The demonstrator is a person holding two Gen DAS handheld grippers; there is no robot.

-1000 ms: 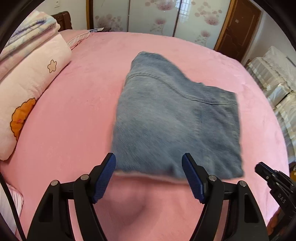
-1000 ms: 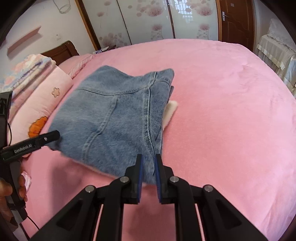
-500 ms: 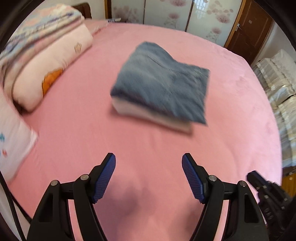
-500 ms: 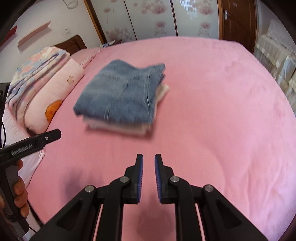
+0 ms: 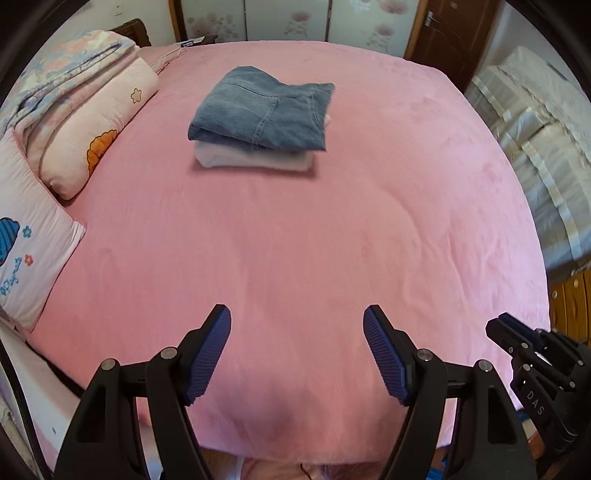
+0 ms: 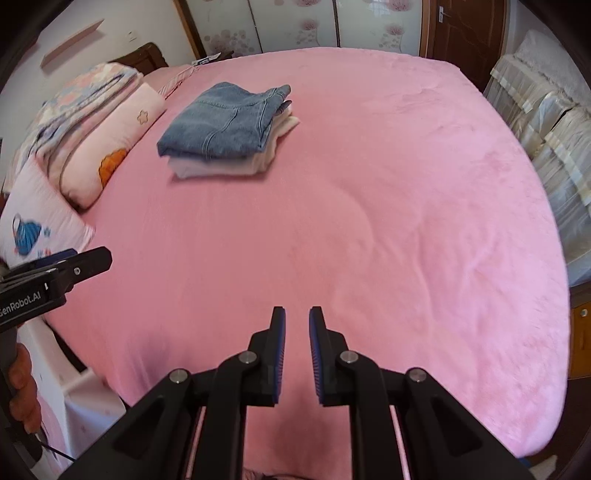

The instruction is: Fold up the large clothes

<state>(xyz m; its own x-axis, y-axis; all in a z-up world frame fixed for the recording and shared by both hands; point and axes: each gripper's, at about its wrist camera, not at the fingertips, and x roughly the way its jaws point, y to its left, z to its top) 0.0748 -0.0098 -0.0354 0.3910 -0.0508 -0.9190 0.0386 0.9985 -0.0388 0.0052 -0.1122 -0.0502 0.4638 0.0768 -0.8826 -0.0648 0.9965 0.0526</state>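
Nearest to us, the left gripper [image 5: 297, 328] hangs over the near edge of the pink bed [image 5: 295, 240], its two blue-padded fingers spread wide with only bedspread showing between them. Our right gripper [image 6: 296, 328] is held over the same near edge, its fingers drawn close together with a narrow gap left, gripping nothing and touching nothing. Neither tool is near the clothing. Farther on, well apart from both grippers, the folded jeans [image 5: 262, 109] sit toward the far left part of the bed, stacked flat on top of a folded pale garment [image 5: 255, 159] whose edges show below and beside them. In the left view the stack's long axis runs roughly left to right, with the rounded fold facing us. To its left, along the bed's side, lie a pink pillow [image 5: 96, 125] and folded quilts [image 5: 62, 70]. Beyond the bed stand flowered wardrobe doors [image 5: 288, 18].
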